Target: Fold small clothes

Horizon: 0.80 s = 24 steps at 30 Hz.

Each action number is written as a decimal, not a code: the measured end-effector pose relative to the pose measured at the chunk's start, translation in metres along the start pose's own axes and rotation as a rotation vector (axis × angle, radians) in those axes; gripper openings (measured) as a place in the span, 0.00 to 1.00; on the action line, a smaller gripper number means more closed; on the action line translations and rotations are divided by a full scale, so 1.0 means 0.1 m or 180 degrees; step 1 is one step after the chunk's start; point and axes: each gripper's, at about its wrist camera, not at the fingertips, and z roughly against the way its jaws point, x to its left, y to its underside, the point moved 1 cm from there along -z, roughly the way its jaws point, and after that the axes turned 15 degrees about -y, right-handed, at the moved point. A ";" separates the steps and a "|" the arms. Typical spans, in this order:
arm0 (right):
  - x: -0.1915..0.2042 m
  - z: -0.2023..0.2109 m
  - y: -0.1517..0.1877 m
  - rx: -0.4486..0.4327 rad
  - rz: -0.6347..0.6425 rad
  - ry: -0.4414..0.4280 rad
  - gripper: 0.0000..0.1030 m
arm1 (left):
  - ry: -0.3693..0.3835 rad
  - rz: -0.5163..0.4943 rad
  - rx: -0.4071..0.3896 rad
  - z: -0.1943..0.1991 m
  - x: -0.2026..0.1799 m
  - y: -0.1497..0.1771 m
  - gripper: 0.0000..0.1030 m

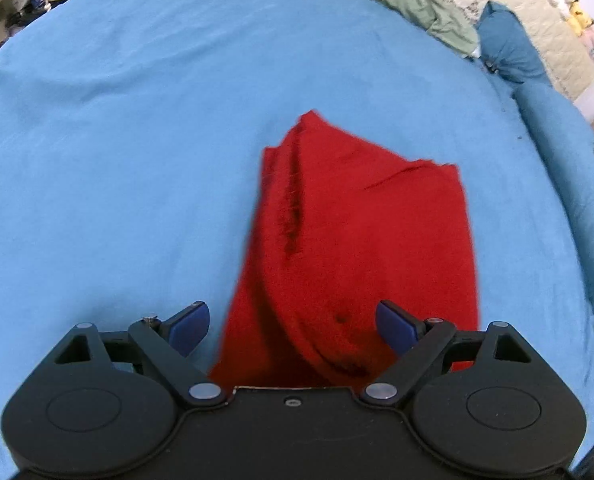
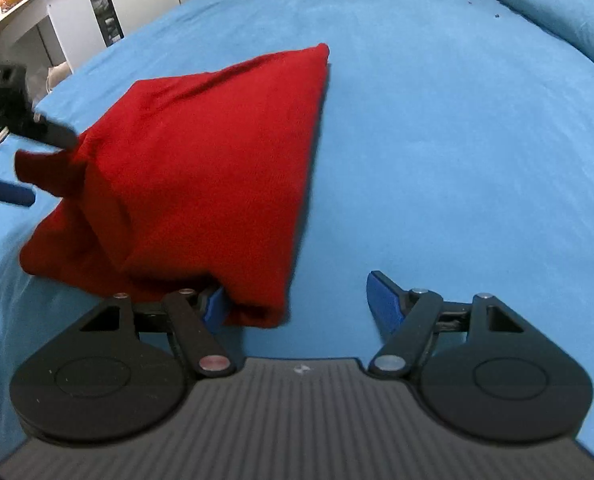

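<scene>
A red garment (image 1: 337,232) lies partly folded on the blue bedsheet (image 1: 137,140). My left gripper (image 1: 293,322) is open, its blue pads spread wide with the near end of the cloth between them. In the right wrist view the red garment (image 2: 201,160) is bunched and lifted at its left side. My right gripper (image 2: 301,300) is open; its left pad (image 2: 213,304) touches the cloth's near corner and its right pad (image 2: 385,304) is over bare sheet. The left gripper (image 2: 13,160) shows at the left edge, beside the cloth.
A green garment (image 1: 405,0) and a patterned quilt (image 1: 517,20) lie at the far right of the bed, next to a blue pillow (image 1: 509,44). In the right wrist view a blue bolster (image 2: 557,12) lies far right, and a white desk (image 2: 37,12) stands beyond the bed's left edge.
</scene>
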 end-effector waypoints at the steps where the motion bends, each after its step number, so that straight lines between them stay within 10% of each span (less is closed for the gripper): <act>1: 0.00 0.00 -0.01 -0.0003 0.0035 0.0025 0.69 | -0.0044 -0.0052 0.0026 -0.02 0.04 0.01 0.88; 10: -0.22 0.18 0.03 0.0083 0.0220 0.0065 0.67 | -0.0352 -0.1049 0.0188 -0.22 0.26 0.27 0.85; 17: -0.25 0.33 -0.14 0.0197 0.0065 -0.0185 0.68 | -0.0410 -0.1016 0.0084 -0.05 0.23 0.28 0.83; 24: -0.36 0.77 -0.69 0.0121 -0.0323 -0.0618 1.00 | -0.0177 -0.1043 -0.0330 0.40 0.07 0.02 1.00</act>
